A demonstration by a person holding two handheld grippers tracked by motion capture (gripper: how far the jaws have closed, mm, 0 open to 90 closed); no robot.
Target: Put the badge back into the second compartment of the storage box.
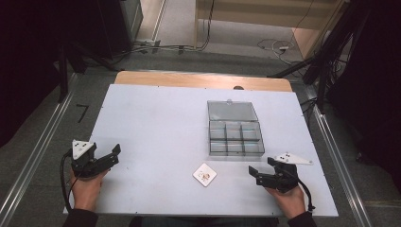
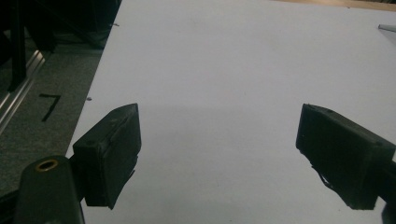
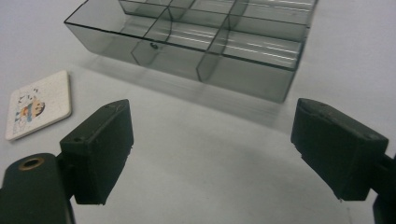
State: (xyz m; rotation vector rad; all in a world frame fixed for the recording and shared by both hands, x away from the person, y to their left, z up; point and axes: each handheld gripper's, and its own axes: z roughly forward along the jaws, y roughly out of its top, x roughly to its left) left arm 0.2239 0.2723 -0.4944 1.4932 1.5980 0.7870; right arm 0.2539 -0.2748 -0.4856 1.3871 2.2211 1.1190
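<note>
Held both grippers spread, empty: left gripper, right gripper. Small card lay flat between them, just before clear compartment box. Nothing placed yet, I judged.

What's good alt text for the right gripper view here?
The right gripper holds its two black jaws wide open with nothing between them, low over a white table. Just beyond them sits a clear, empty box with divided compartments, and a small square card with a cartoon picture lies flat to the left.
</note>
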